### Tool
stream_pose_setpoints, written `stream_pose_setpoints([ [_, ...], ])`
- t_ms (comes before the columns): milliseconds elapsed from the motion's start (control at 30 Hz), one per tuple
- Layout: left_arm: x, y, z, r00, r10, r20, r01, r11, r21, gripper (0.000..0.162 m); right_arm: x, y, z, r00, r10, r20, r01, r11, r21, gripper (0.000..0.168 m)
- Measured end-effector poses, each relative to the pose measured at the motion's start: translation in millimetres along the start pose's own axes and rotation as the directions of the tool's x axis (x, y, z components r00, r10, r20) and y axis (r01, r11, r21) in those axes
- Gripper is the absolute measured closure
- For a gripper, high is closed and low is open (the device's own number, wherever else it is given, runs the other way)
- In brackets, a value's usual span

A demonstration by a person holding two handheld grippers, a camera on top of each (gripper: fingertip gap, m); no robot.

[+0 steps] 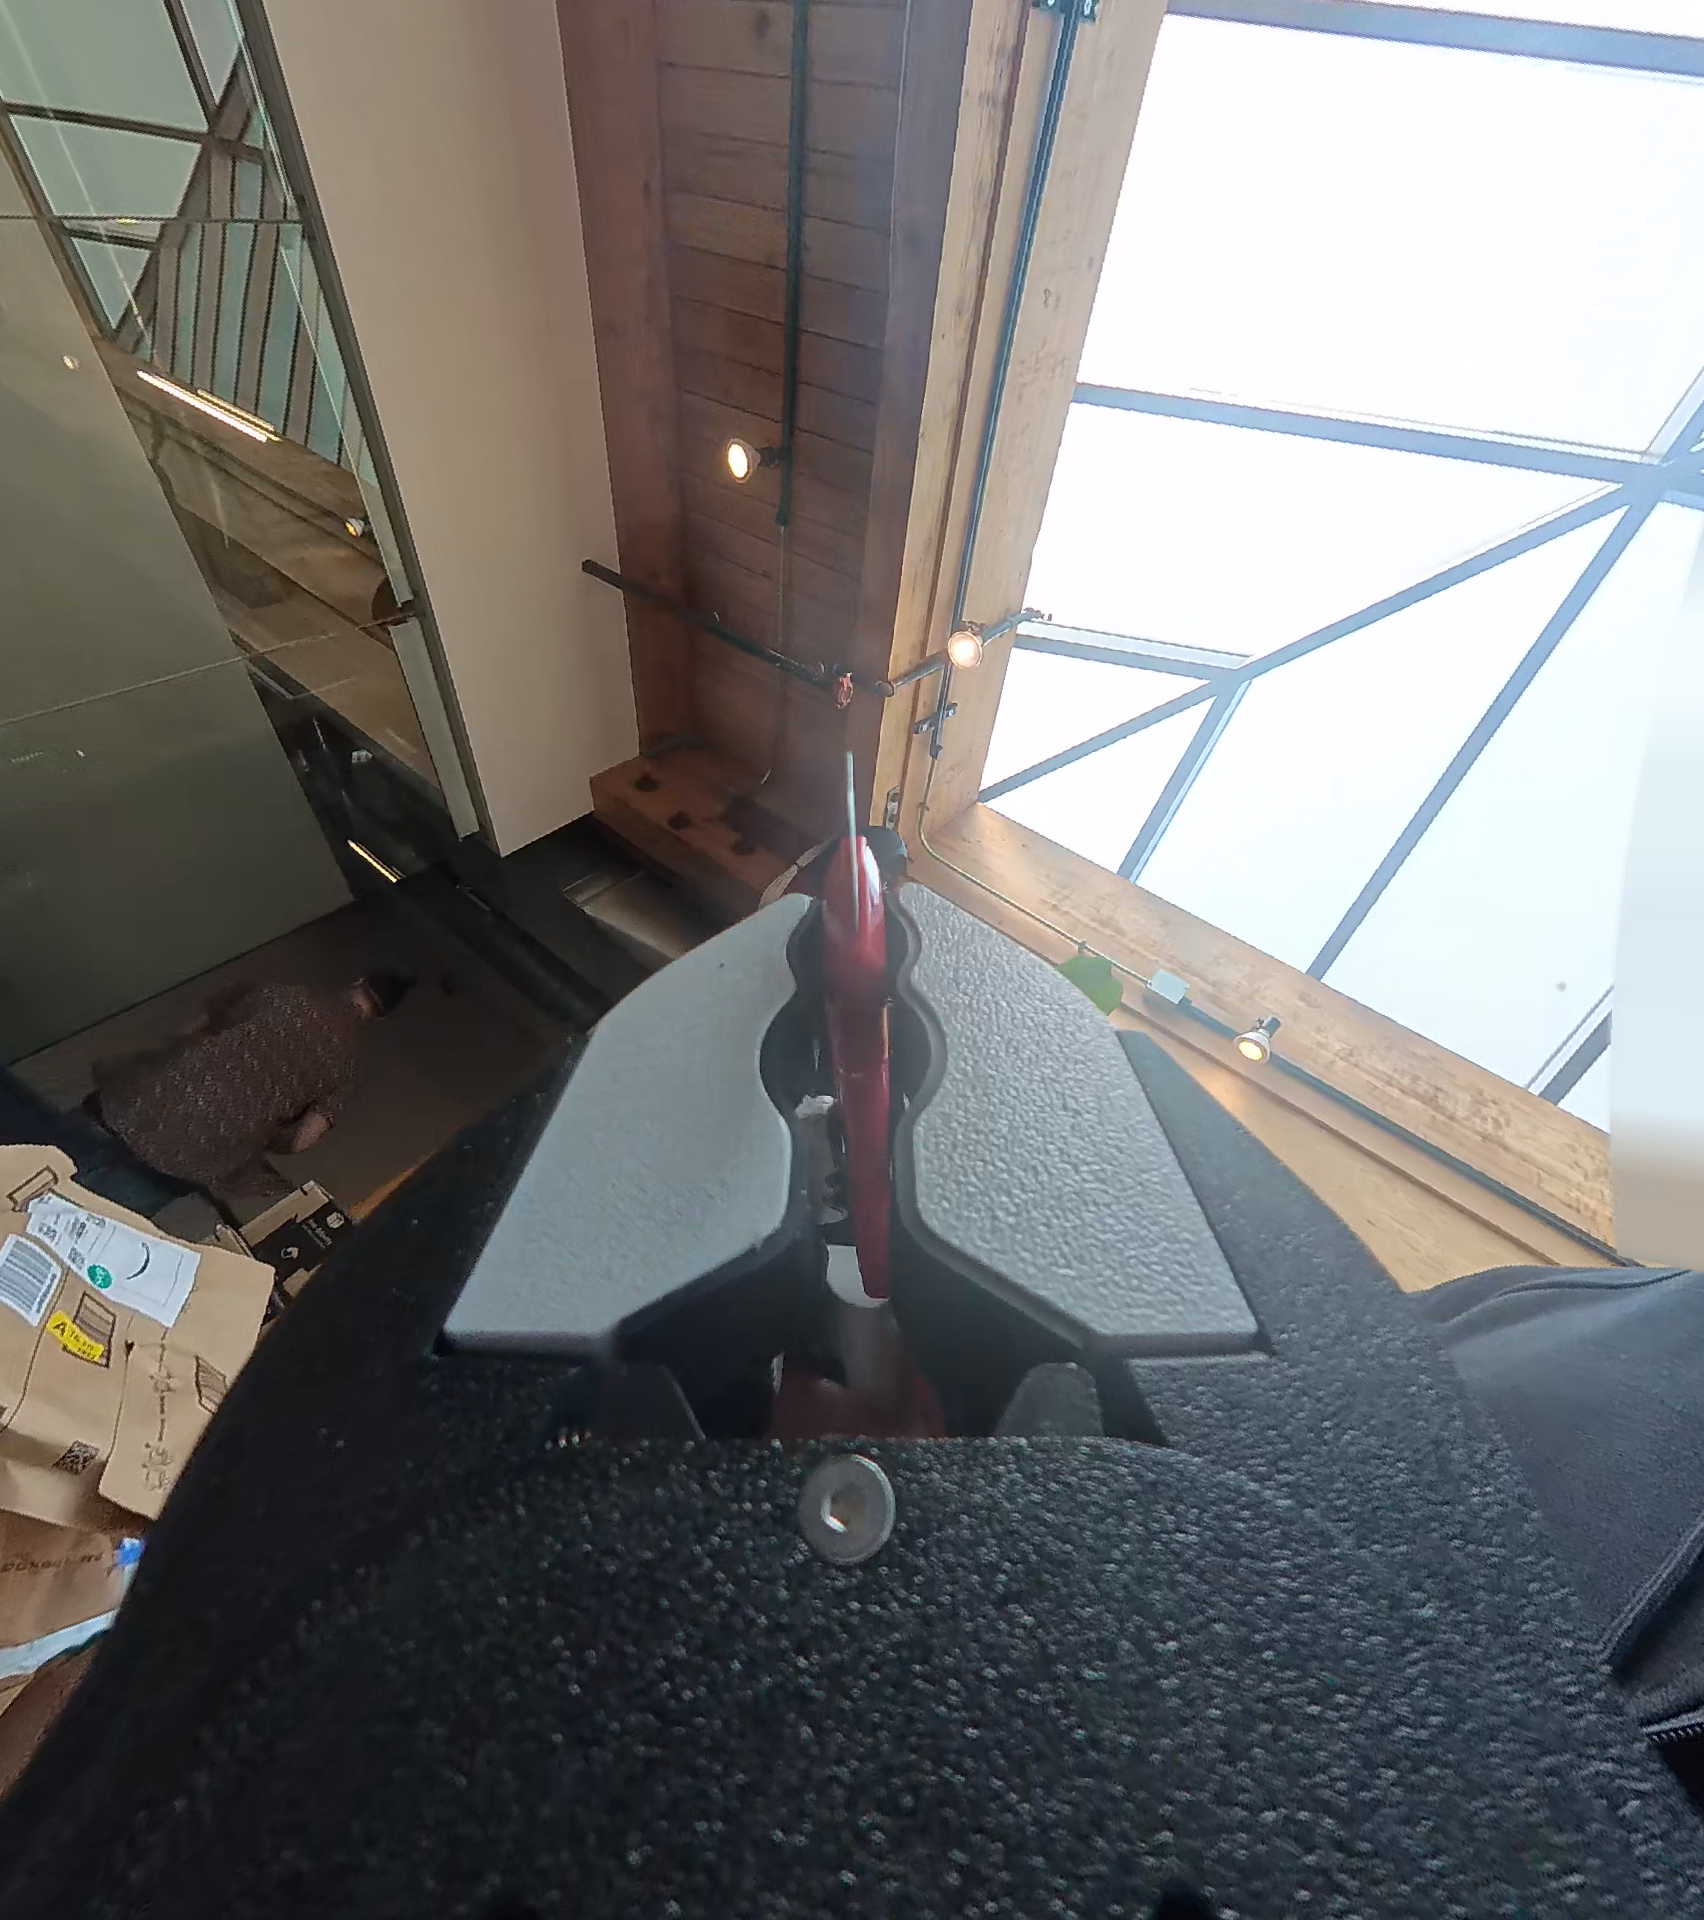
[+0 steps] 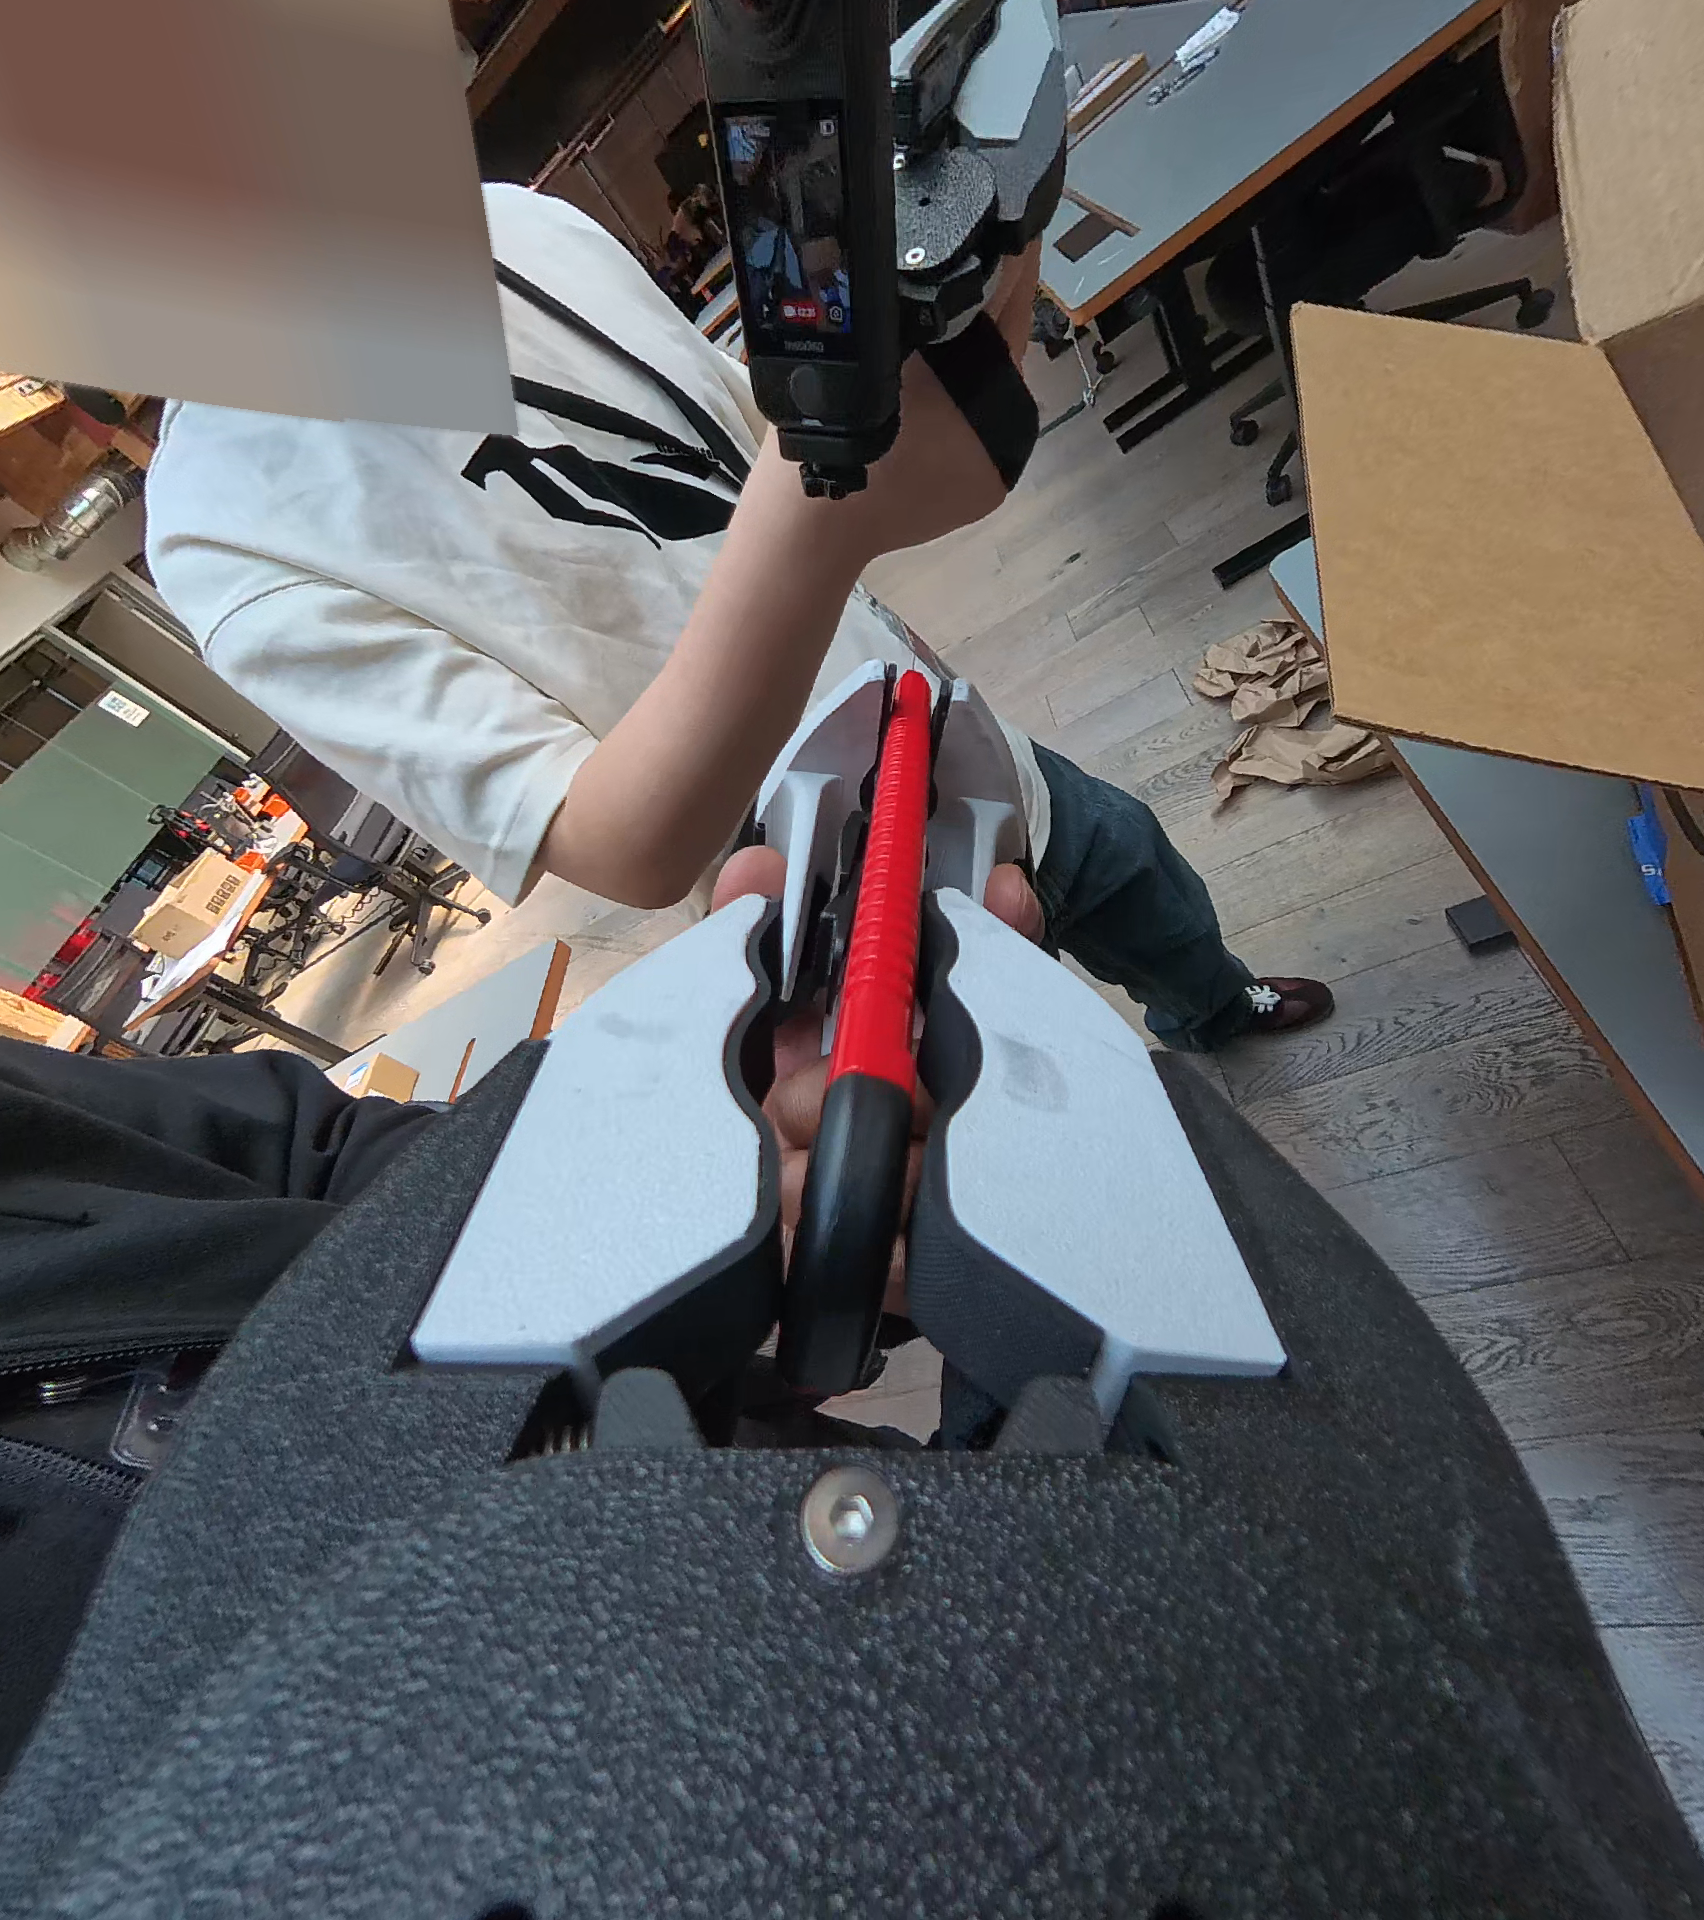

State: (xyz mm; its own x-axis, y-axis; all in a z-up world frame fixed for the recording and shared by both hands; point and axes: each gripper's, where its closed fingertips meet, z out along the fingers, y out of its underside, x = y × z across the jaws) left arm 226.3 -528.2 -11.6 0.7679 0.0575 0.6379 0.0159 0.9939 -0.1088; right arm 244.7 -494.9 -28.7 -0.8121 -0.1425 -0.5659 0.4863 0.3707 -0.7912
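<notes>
In the left wrist view my left gripper (image 1: 856, 904) points up at the ceiling. It is shut on a dark red tool (image 1: 858, 1049), and a thin metal blade (image 1: 850, 795) pokes out past the tips. In the right wrist view my right gripper (image 2: 853, 914) is shut on a red ribbed tool (image 2: 884, 894) with a black curved handle end (image 2: 848, 1216). A second white gripper (image 2: 915, 691), held in a hand (image 2: 749, 883), is closed on the tool's far end. I cannot tell whose it is.
A person in a white shirt (image 2: 391, 582) stands close ahead, holding up a gripper with a camera (image 2: 806, 239). An open cardboard box (image 2: 1513, 540) sits on a grey table (image 2: 1554, 894) at right. Brown paper bags (image 1: 48, 1351) lie at left, beside a crouching person (image 1: 235, 1081).
</notes>
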Motion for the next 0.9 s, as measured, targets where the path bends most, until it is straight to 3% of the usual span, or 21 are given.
stream_pose_setpoints([
  [900, 7, -13, -6, 0.999, 0.036, -0.025, -0.034, 0.996, 0.079, 0.152, 0, -3, 15, 0.999, 0.054, 0.006, -0.055, 0.996, 0.068, 0.146],
])
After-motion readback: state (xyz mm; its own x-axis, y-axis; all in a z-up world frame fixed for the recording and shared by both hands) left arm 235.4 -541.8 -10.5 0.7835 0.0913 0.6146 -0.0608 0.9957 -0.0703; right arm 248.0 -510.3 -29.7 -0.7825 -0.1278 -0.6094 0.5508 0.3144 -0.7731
